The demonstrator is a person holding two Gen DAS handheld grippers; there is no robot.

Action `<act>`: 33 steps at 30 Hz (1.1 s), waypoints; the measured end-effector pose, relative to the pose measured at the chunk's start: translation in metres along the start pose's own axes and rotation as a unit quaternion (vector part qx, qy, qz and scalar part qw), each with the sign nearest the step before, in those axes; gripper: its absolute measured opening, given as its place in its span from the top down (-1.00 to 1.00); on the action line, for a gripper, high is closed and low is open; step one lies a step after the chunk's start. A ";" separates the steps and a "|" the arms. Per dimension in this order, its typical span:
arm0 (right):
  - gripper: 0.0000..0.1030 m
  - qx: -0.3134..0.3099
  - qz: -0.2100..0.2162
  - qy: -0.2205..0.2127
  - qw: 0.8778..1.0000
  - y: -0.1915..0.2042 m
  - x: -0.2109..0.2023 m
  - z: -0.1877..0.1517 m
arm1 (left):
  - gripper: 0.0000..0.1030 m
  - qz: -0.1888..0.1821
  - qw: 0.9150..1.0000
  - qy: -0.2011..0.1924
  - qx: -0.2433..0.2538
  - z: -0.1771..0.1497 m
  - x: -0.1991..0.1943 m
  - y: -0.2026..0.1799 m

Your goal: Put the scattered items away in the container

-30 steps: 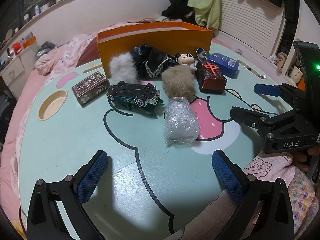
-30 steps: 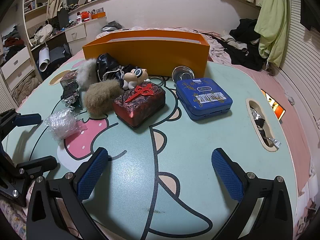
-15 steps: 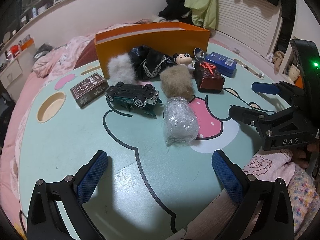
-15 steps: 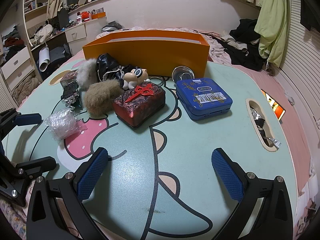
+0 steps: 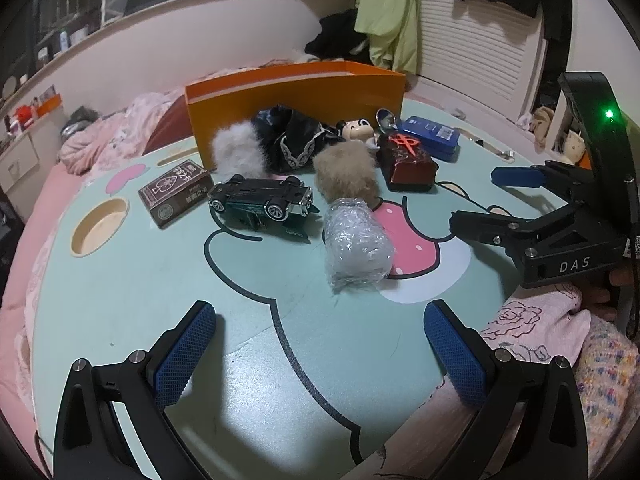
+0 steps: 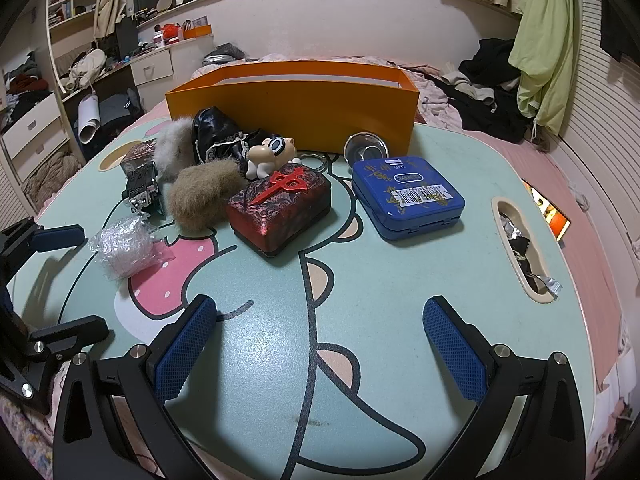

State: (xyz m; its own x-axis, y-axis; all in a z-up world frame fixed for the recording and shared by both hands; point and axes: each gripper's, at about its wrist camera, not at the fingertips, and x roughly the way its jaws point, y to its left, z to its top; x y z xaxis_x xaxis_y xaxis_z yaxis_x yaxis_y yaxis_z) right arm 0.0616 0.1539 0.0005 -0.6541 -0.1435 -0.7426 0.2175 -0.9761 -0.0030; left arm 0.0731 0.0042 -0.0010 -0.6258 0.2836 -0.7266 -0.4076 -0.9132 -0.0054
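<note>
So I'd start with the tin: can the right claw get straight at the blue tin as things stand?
Probably yes. The right claw is open, bare table lies between it and the blue tin, and the tin's near side is clear of the red box.

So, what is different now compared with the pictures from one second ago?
Very little. The left gripper shifted slightly: in its own view the table items now sit a bit lower and to the right. Nothing was gripped or released. Both it and the right gripper are open and empty. The orange cardboard box, dark red patterned case and blue tin did not move.
</note>
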 end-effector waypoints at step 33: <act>-0.99 0.001 0.000 0.000 1.000 0.001 0.002 -0.001 | -0.01 -0.086 0.990 -0.098 0.048 0.022 -0.022 -0.021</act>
State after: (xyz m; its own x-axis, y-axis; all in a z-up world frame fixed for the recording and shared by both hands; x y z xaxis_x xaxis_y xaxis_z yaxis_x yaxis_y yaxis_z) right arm 0.0616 0.1531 -0.0020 -0.6547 -0.1428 -0.7422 0.2158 -0.9764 -0.0026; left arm 0.0807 0.0234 0.0297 -0.6543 0.4931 -0.5733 -0.5751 -0.8168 -0.0462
